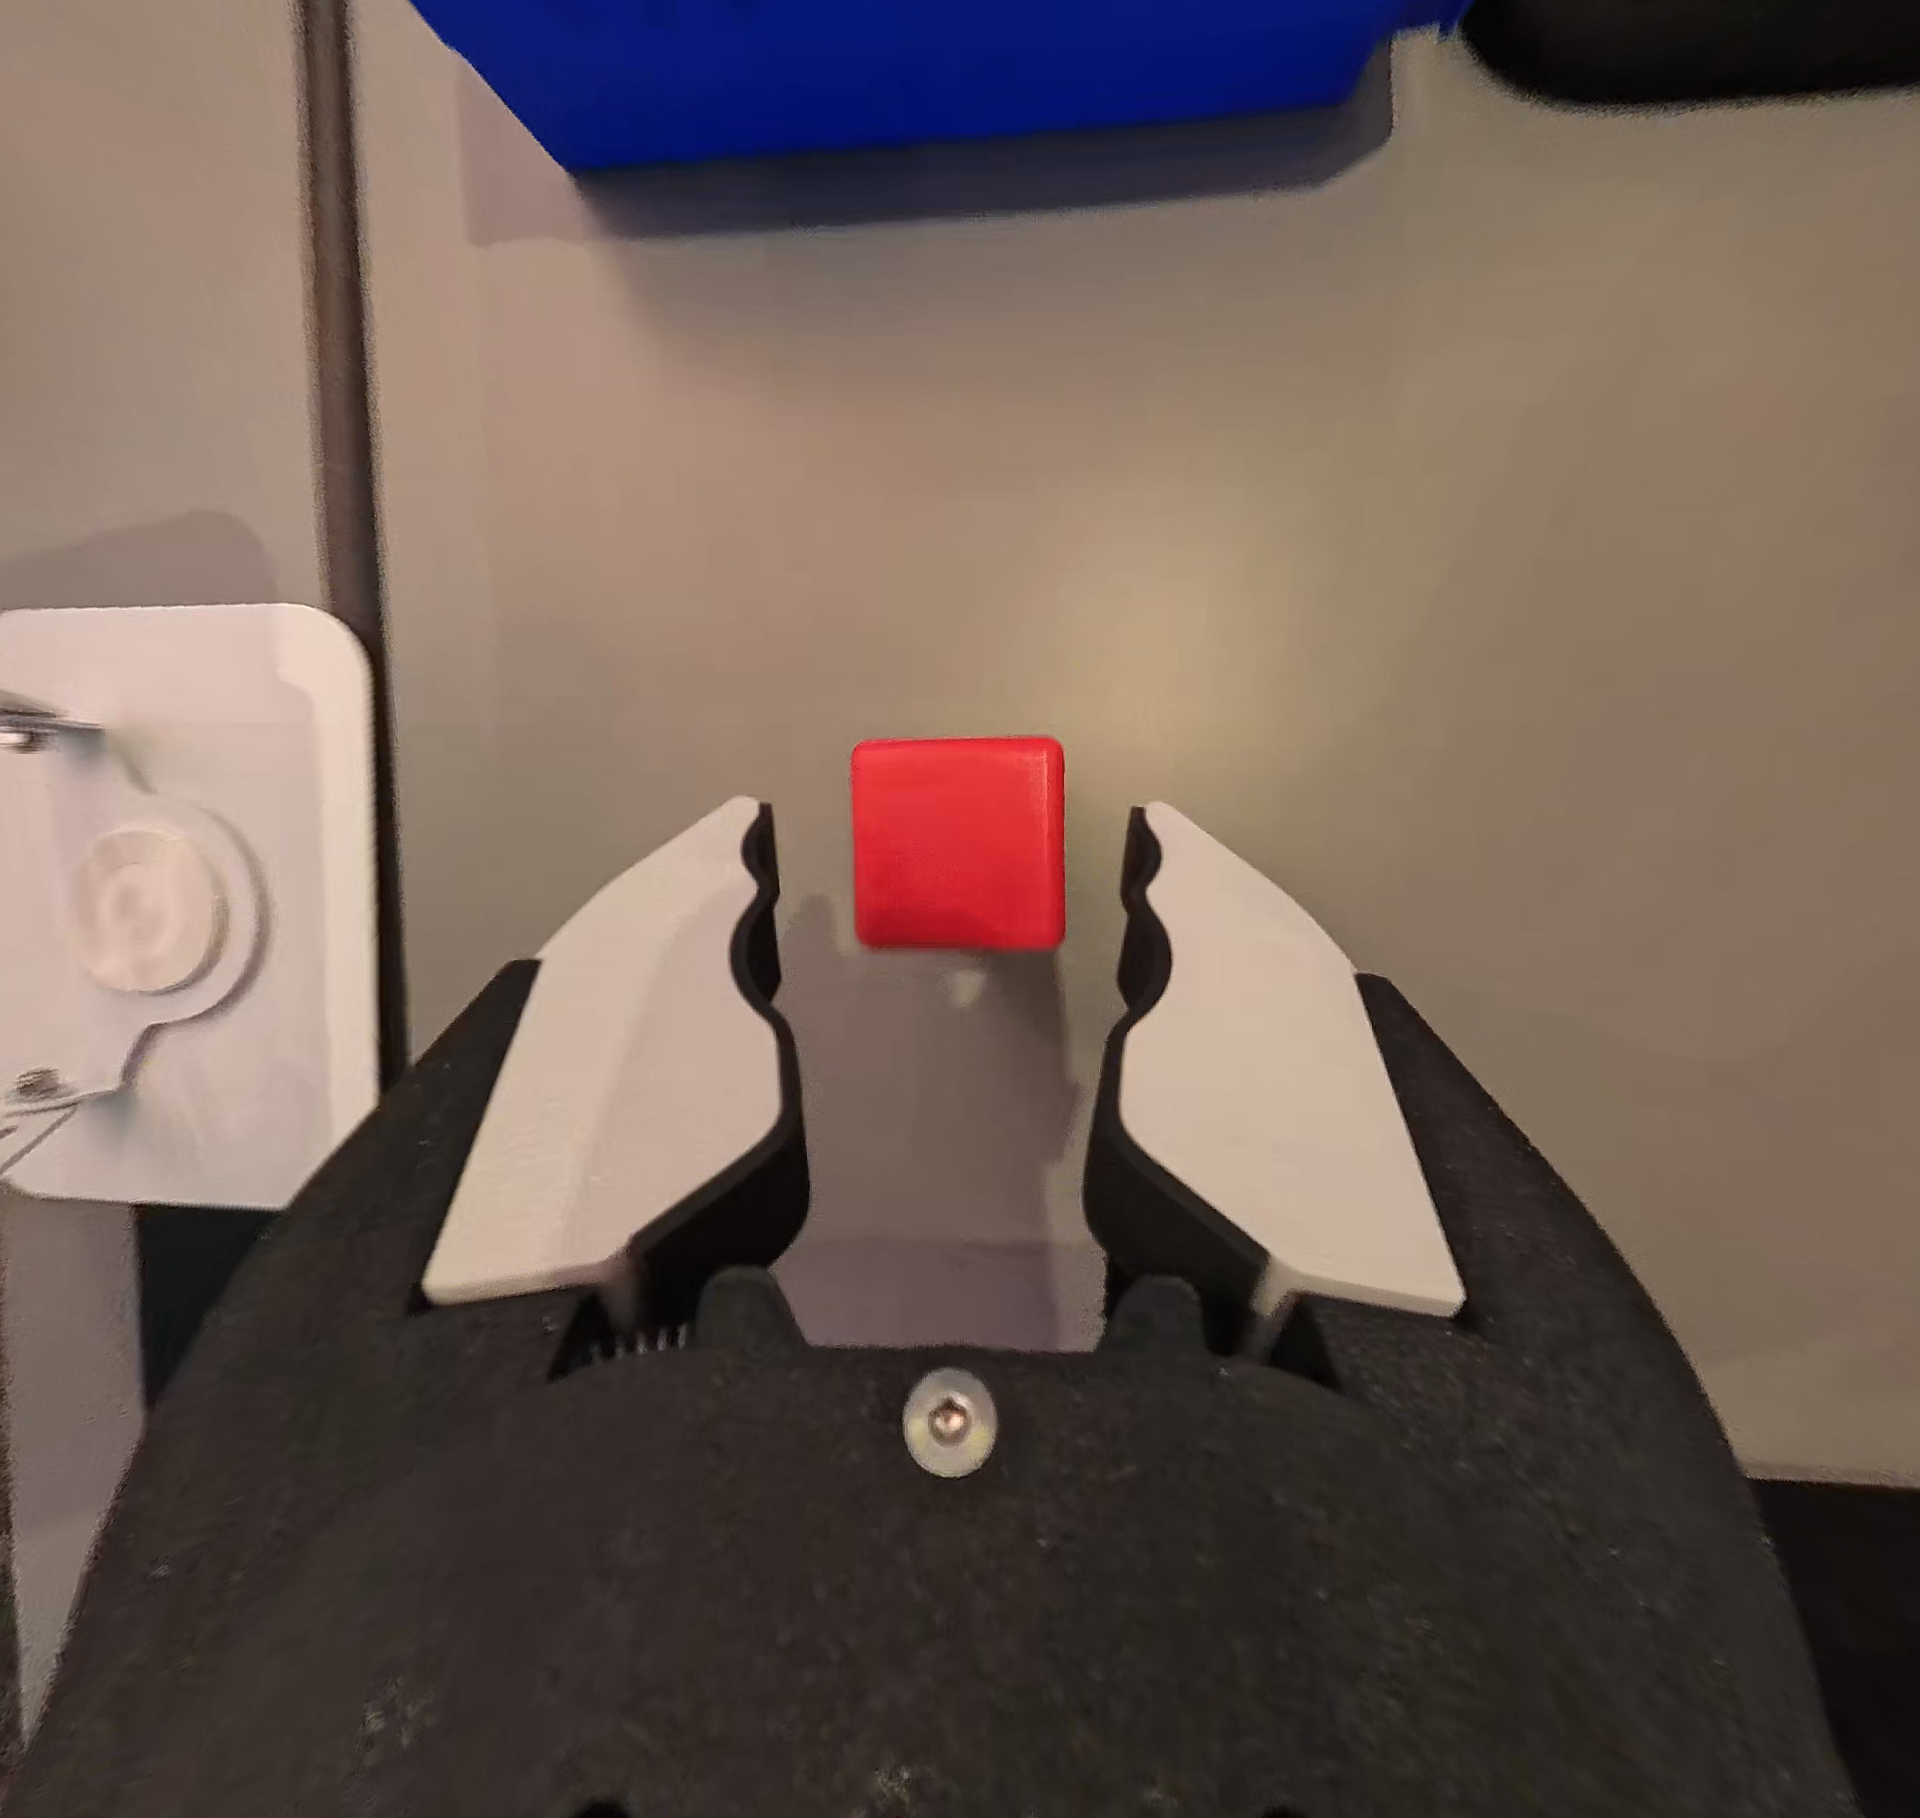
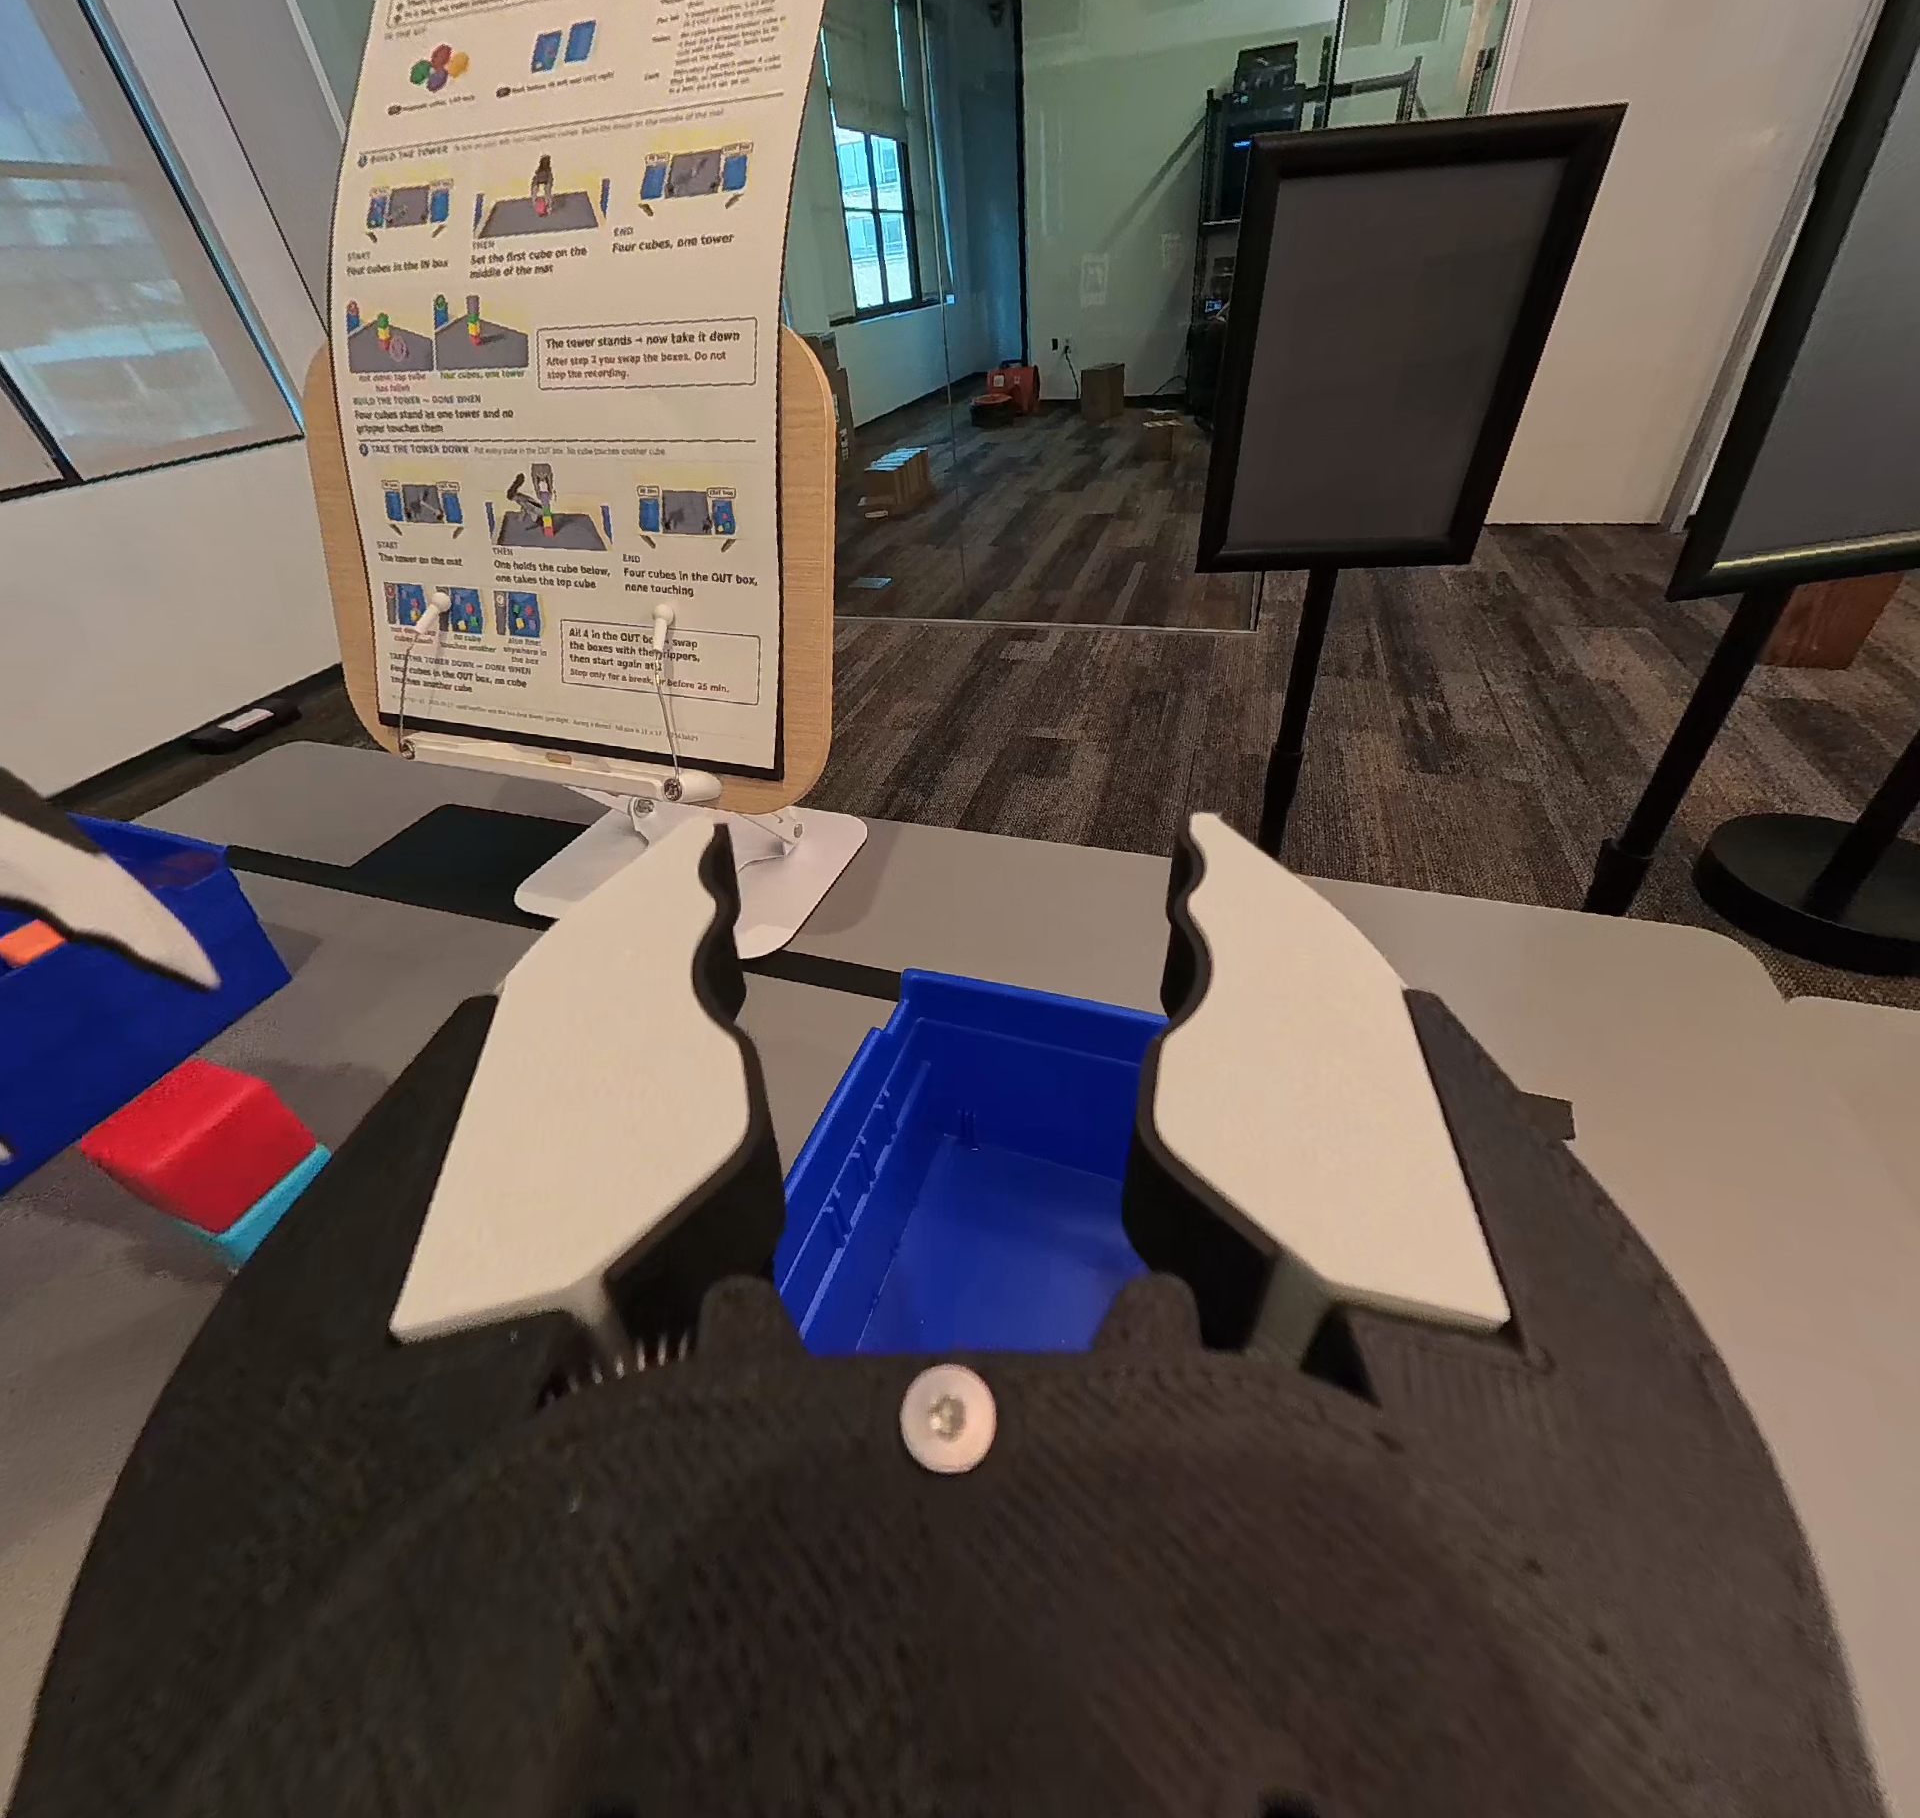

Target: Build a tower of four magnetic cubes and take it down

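Note:
In the left wrist view I look straight down on a red cube [image 1: 956, 843] on the grey mat [image 1: 1403, 573]. My left gripper [image 1: 951, 812] is open, with a fingertip on each side of the cube and a gap on both sides. In the right wrist view the red cube [image 2: 197, 1150] sits on top of a light-blue cube [image 2: 275, 1223] at lower left. One finger of the left gripper [image 2: 114, 921] shows above them. My right gripper [image 2: 951, 833] is open and empty, held over an empty blue box [image 2: 1029, 1005].
A second blue box [image 2: 135, 1020] at the left holds an orange cube [image 2: 26, 942]; it also fills the top of the left wrist view [image 1: 883, 33]. An instruction sheet on a white stand [image 2: 582, 366] is at the table's far edge. Black sign stands [image 2: 1392, 345] are on the floor beyond. Tip to tip, the grippers are about 35 cm apart.

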A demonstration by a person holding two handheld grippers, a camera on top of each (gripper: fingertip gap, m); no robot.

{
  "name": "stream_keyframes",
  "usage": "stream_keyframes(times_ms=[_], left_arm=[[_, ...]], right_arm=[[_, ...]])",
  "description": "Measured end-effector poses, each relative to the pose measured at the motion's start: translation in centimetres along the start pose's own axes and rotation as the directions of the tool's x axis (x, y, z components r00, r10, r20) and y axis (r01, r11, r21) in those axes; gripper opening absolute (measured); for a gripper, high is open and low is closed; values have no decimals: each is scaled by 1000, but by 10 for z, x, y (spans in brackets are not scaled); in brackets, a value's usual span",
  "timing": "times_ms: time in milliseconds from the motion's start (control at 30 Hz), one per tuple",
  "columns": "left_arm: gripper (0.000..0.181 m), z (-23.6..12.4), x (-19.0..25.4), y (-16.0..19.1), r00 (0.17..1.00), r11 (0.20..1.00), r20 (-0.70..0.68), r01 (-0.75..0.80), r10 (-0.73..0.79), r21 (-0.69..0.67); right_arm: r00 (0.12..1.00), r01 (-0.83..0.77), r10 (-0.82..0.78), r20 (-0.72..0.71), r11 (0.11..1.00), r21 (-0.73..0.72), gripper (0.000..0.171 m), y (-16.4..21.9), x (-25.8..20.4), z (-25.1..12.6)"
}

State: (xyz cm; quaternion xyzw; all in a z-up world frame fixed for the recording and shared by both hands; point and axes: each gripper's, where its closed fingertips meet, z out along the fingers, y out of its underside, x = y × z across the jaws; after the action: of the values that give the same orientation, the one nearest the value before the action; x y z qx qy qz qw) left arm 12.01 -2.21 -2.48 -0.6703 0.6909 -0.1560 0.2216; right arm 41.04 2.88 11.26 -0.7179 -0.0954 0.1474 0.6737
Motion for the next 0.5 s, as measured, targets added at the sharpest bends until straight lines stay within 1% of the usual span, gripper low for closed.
stream_keyframes(times_ms=[67, 133, 167, 200, 233, 267, 300, 367, 400, 467, 500], left_arm=[[62, -33, -6, -7, 998, 996, 54, 25, -30, 85], [61, -74, -21, 1, 982, 986, 155, 83, -106, 146], [55, -97, -35, 13, 956, 977, 234, 137, -174, 166], [49, -121, -55, 36, 902, 961, 340, 224, -268, 164], [50, -142, -72, 68, 826, 933, 434, 331, -359, 142], [50, -158, -82, 106, 740, 881, 501, 461, -450, 110], [52, -166, -84, 142, 658, 797, 512, 596, -552, 93], [54, -162, -80, 197, 502, 601, 459, 794, -733, 92], [56, -156, -77, 222, 443, 526, 455, 847, -773, 69], [60, -147, -76, 269, 358, 432, 524, 902, -773, 20], [62, -143, -77, 289, 325, 398, 566, 917, -757, 5]], right_arm=[[1000, -1, 1, 2, 1000, -2, 81, 0, 0, 0], [1000, -6, 6, 2, 1000, 6, 81, -1, 1, -1], [1000, -11, 11, 3, 1000, 11, 81, -2, 2, -2], [1000, -15, 15, 3, 1000, 15, 81, -3, 2, -2], [1000, -18, 18, 2, 1000, 17, 81, -3, 3, -3], [1000, -20, 20, 0, 1000, 18, 80, -3, 3, -3], [1000, -19, 19, -2, 1000, 18, 80, -3, 3, -3], [1000, -14, 14, -4, 1000, 12, 80, -2, 2, -1], [1000, -11, 12, -4, 1000, 9, 80, -2, 2, 0], [1000, -4, 4, -5, 1000, 2, 80, 0, 0, 1], [1000, 0, 0, -6, 1000, -1, 80, 0, 0, 1]])
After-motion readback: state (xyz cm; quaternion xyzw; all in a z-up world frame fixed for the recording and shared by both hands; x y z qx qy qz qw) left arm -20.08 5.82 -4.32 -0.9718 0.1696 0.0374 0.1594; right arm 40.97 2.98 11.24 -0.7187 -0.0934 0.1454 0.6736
